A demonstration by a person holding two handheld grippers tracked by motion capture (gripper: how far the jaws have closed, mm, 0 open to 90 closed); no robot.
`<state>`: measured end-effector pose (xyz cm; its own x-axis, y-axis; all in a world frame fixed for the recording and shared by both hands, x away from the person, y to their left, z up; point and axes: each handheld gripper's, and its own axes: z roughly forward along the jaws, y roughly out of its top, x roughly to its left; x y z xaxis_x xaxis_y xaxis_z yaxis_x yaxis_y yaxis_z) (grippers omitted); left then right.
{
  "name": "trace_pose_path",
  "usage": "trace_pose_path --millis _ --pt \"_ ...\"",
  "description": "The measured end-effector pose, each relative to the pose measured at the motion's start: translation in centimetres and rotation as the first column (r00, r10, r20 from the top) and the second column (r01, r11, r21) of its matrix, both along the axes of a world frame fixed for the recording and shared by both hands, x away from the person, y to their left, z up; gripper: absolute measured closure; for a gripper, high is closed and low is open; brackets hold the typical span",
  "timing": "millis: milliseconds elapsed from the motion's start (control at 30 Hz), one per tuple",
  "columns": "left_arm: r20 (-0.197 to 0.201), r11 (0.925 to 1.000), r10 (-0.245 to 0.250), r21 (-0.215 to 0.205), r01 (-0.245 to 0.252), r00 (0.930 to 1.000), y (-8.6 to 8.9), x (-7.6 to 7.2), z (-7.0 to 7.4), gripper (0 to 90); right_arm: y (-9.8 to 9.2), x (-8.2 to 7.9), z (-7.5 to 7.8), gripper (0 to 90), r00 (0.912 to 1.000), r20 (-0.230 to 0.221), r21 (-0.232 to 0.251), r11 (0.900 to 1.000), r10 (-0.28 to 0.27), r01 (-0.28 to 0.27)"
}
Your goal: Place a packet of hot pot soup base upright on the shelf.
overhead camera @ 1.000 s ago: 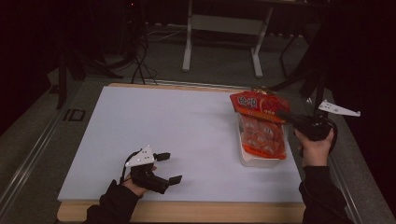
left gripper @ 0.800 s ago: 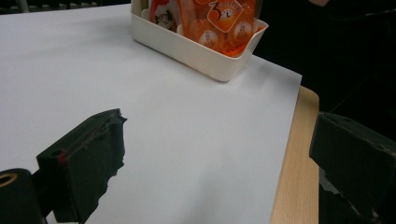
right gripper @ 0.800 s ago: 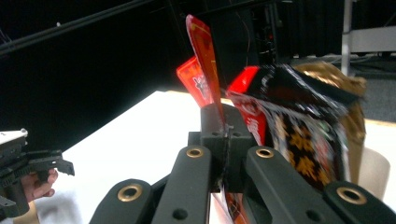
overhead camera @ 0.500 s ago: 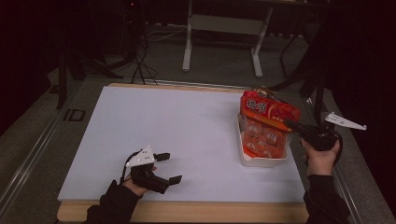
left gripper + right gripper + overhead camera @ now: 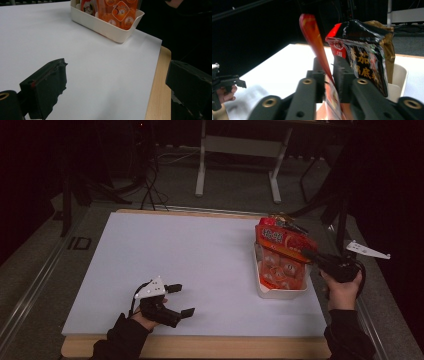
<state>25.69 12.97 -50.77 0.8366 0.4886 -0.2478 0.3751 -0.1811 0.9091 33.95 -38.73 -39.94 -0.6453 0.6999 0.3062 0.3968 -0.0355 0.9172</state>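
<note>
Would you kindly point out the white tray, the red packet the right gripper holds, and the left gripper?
white tray (image 5: pixel 280 293): high view, near rim.
red packet (image 5: pixel 282 239): high view, printed face.
left gripper (image 5: pixel 179 299): high view, gap between open jaws.

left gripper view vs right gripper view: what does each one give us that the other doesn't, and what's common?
Left gripper view: its own open jaws low over the white sheet, the table's wooden edge, orange packets standing in the bin.

Right gripper view: its jaws shut on a red packet, a dark-labelled packet beside it, and the left gripper far off.

Both: the cream bin and the white sheet.
</note>
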Motion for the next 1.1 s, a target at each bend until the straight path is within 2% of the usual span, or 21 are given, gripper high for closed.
trace_pose_path --millis 67,133,333,400,500,533,567,700,767,833,967,1100 --pt "0.000 1.0000 0.001 -0.001 -0.001 1.0000 0.0 0.0 0.0 3.9 0.3 -0.1 0.6 69.5 0.9996 0.027 -0.010 1.000 -0.005 0.006" --pt "0.003 1.0000 0.002 0.004 -0.002 1.0000 0.0 0.0 0.0 3.9 0.6 -0.2 1.5 58.2 0.9988 0.049 0.001 1.000 0.001 -0.001" --pt "0.002 1.0000 -0.002 0.002 0.002 1.0000 0.0 -0.1 -0.1 3.9 2.1 -0.7 5.4 45.5 0.9906 0.136 -0.022 1.000 -0.013 0.016" --pt "0.006 1.0000 -0.005 0.007 0.005 1.0000 -0.1 -0.1 -0.1 3.9 3.0 -1.0 6.9 36.8 0.9869 0.161 -0.045 0.999 -0.009 0.016" --pt "0.006 1.0000 -0.005 0.007 0.005 1.0000 0.0 -0.1 -0.1 3.9 3.5 -1.1 7.5 32.2 0.9867 0.163 -0.045 0.999 0.004 0.003" --pt "0.009 1.0000 -0.004 0.007 0.004 0.9999 0.0 -0.1 -0.1 3.9 3.9 -1.2 7.9 28.2 0.9864 0.164 -0.042 0.999 0.014 -0.007" --pt "0.009 1.0000 -0.005 0.007 0.005 0.9999 0.0 -0.1 0.0 3.9 5.0 -1.6 8.4 23.8 0.9856 0.166 -0.061 0.998 0.033 -0.023" --pt "0.008 1.0000 -0.002 0.008 0.002 1.0000 0.1 -0.1 0.0 3.9 5.8 -2.0 8.5 19.8 0.9837 0.169 -0.060 0.997 0.061 -0.051" --pt "0.009 1.0000 -0.002 0.010 0.002 1.0000 0.1 -0.3 -0.1 3.9 7.2 -2.5 8.4 15.2 0.9821 0.156 -0.054 0.994 0.105 -0.098" --pt "0.013 0.9999 -0.005 0.012 0.005 0.9999 0.1 -0.4 -0.1 3.9 7.8 -2.9 8.2 14.0 0.9802 0.155 -0.053 0.992 0.123 -0.116" --pt "0.014 0.9999 -0.004 0.011 0.004 0.9999 0.1 -0.3 0.0 3.9 8.8 -3.4 7.3 13.6 0.9766 0.146 -0.028 0.987 0.158 -0.156" --pt "0.016 0.9998 -0.007 0.018 0.007 0.9999 0.1 -0.4 -0.1 3.9 9.5 -4.0 6.2 13.6 0.9699 0.145 -0.043 0.981 0.196 -0.191"
